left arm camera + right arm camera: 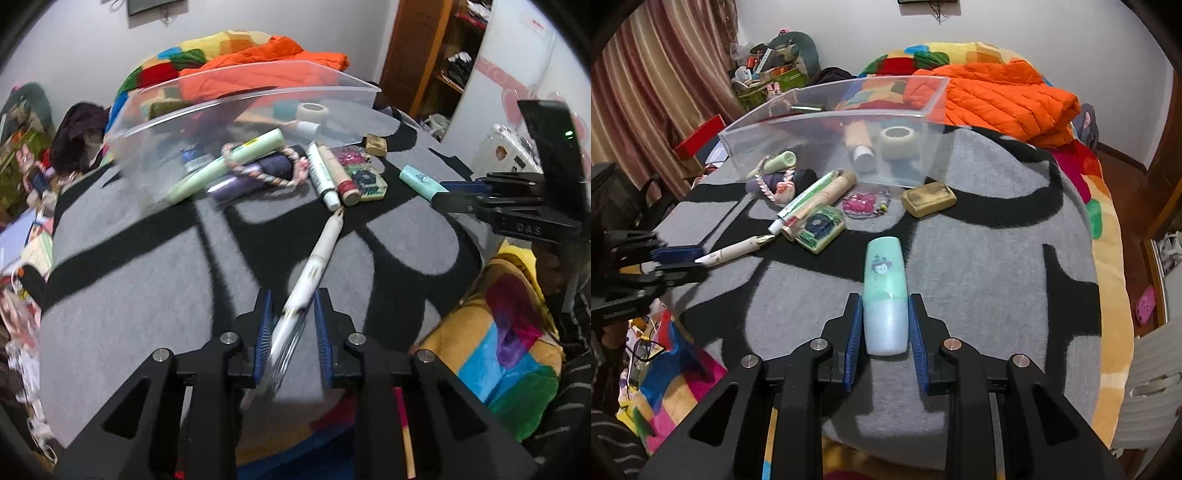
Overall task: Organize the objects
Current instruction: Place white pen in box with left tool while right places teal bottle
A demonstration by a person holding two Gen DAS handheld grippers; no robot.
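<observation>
The left gripper (291,325) is clamped on a white pen (317,258) near the mat's near edge. The right gripper (884,328) is clamped on a mint-green tube (884,295). The clear plastic box (923,110) stands far behind the clutter on the grey-and-black mat (997,277).

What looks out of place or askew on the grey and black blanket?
Most small items lie scattered in front of the clear plastic bin, not inside. The white pen sits slanted between the left fingers.

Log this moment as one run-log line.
left gripper: shut on pen | right gripper: shut on mint tube | clear bin: tape, bottle inside
</observation>
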